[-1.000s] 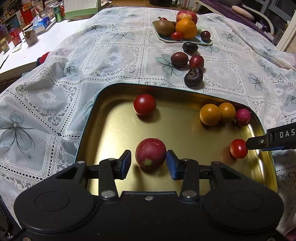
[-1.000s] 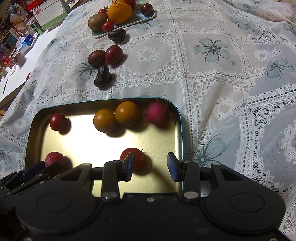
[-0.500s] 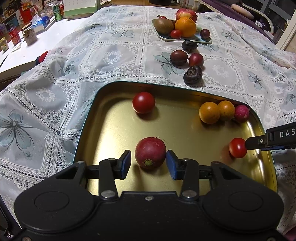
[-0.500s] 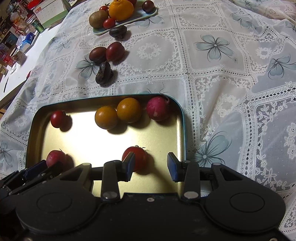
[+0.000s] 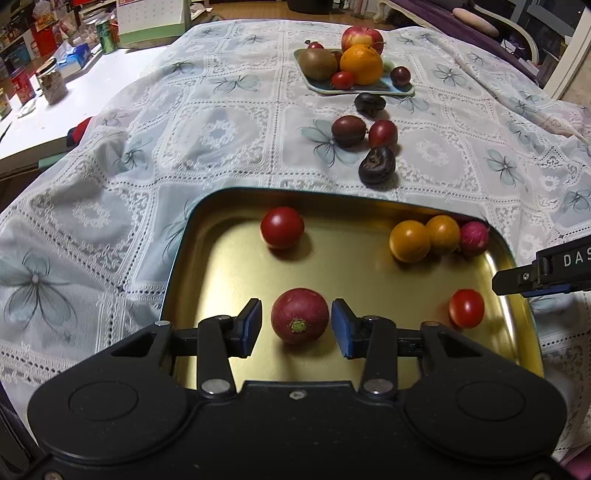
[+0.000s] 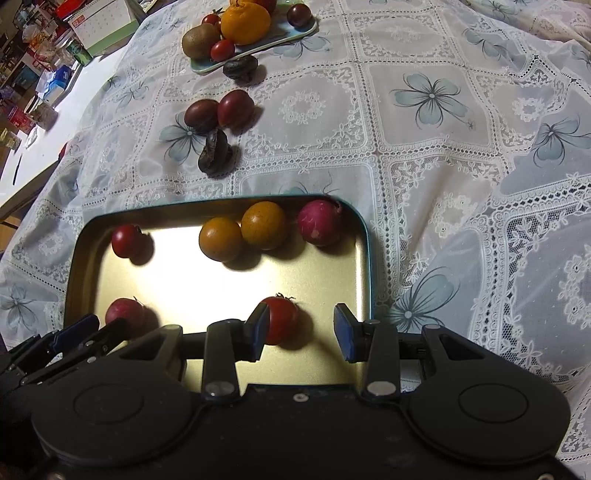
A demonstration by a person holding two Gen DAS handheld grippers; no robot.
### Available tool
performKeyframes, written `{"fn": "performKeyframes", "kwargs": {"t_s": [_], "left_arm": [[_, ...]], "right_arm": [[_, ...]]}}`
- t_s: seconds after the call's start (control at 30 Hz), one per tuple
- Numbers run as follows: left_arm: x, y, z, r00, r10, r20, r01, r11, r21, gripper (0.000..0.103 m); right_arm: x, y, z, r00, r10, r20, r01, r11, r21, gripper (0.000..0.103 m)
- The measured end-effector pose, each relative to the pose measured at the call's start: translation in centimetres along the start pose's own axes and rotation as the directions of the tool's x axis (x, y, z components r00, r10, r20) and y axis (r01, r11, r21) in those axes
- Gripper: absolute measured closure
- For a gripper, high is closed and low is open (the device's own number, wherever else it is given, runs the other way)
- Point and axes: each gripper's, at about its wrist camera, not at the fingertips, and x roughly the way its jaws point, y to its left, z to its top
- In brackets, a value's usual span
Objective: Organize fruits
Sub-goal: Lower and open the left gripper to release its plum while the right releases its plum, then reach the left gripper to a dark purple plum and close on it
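Left wrist view: left gripper (image 5: pixel 296 328) spread wide, straddling dark red fruit (image 5: pixel 299 315) on gold tray (image 5: pixel 369 273), pads clear of skin, gripping nothing. Small tomato (image 5: pixel 466 308) near tray's right edge.

Right wrist view: right gripper (image 6: pixel 301 332) wide open, holding nothing; small tomato (image 6: pixel 282 319) against left pad, resting on gold tray (image 6: pixel 184 280).

lace floral tablecloth (image 5: pixel 229 133) covers the table | far left: white side surface (image 5: pixel 44 114), desk calendar (image 5: pixel 151 18), green can (image 5: pixel 106 36), jar (image 5: pixel 51 83)
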Motion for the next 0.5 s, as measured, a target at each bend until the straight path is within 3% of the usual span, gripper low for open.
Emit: {"fn": "performKeyframes", "kwargs": {"t_s": [0.5], "left_arm": [[0.7,-1.2,4.6,1.0,-0.011,0.016,0.01,0.999,0.047,0.053]], "right_arm": [[-2.4,0.8,2.8,0.999,-0.014,0.05,0.015,1.0,-0.023,0.061]]}}
